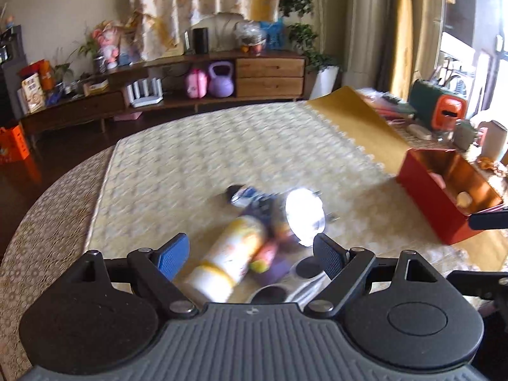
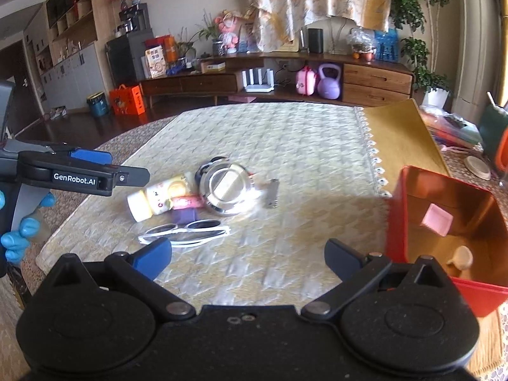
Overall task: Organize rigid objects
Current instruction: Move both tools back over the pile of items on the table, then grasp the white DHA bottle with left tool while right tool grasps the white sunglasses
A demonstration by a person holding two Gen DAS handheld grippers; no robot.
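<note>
A pile of objects lies on the pale yellow tablecloth point(image 2: 285, 146): a white and yellow bottle point(image 1: 228, 257) point(image 2: 158, 198), a shiny round metal lid point(image 1: 304, 214) point(image 2: 227, 192), white-framed sunglasses point(image 2: 187, 231) point(image 1: 301, 273), a purple block point(image 2: 184, 215) and a small metal piece point(image 2: 272, 194). My left gripper point(image 1: 250, 255) is open just above the bottle and sunglasses, holding nothing. It also shows in the right wrist view point(image 2: 95, 171). My right gripper point(image 2: 247, 258) is open and empty, between the pile and the red box point(image 2: 444, 222) point(image 1: 444, 190).
The red box holds a pink cube point(image 2: 436, 220) and a pale rounded item point(image 2: 462, 257). A mustard cloth point(image 2: 400, 136) and clutter lie at the table's right side. A wooden sideboard point(image 2: 285, 79) stands beyond the table.
</note>
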